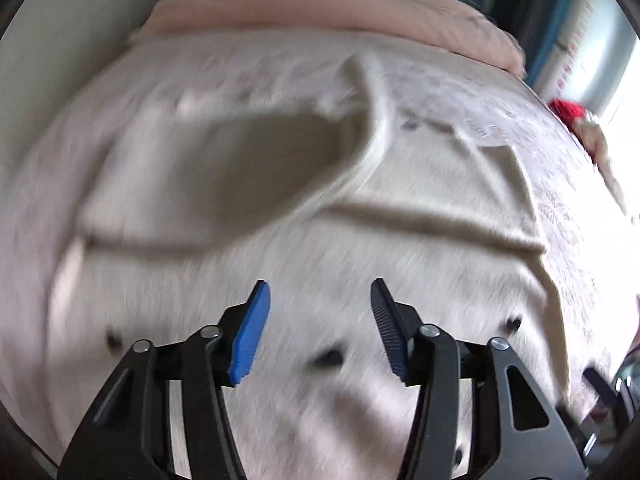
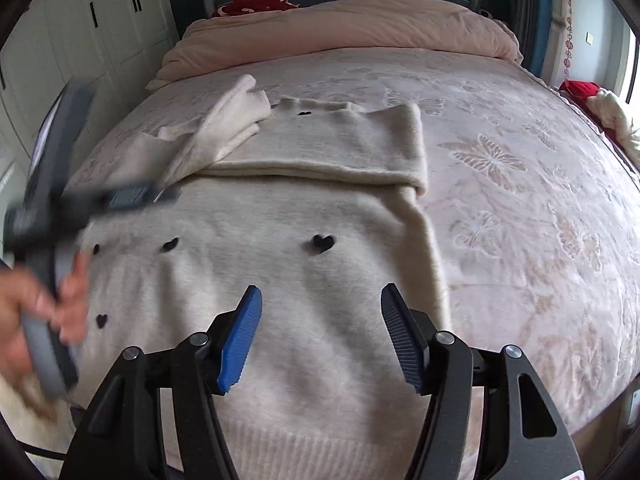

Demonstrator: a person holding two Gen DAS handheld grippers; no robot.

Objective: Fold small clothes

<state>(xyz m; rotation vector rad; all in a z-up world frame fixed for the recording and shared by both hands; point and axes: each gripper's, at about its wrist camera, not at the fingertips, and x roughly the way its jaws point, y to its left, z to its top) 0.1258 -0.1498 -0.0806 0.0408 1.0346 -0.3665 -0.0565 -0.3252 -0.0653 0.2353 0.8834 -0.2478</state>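
A cream fuzzy sweater (image 2: 280, 248) with small black hearts lies flat on the bed. Its right sleeve (image 2: 332, 148) is folded across the chest. Its left sleeve (image 2: 224, 128) lies loosely bunched toward the collar. My right gripper (image 2: 320, 300) is open and empty above the lower body of the sweater. My left gripper (image 1: 320, 300) is open and empty above the sweater (image 1: 304, 272); the left sleeve (image 1: 224, 168) lies ahead of it, blurred. In the right wrist view the left gripper (image 2: 132, 196) shows blurred at the left, held by a hand (image 2: 36, 300).
The bed (image 2: 520, 184) has a pale butterfly-patterned cover. A pink duvet (image 2: 352, 24) is bunched at the head. Red cloth (image 2: 256, 0) lies behind it. Red and cream clothes (image 2: 600, 100) sit at the right edge. White wardrobes (image 2: 88, 28) stand at the left.
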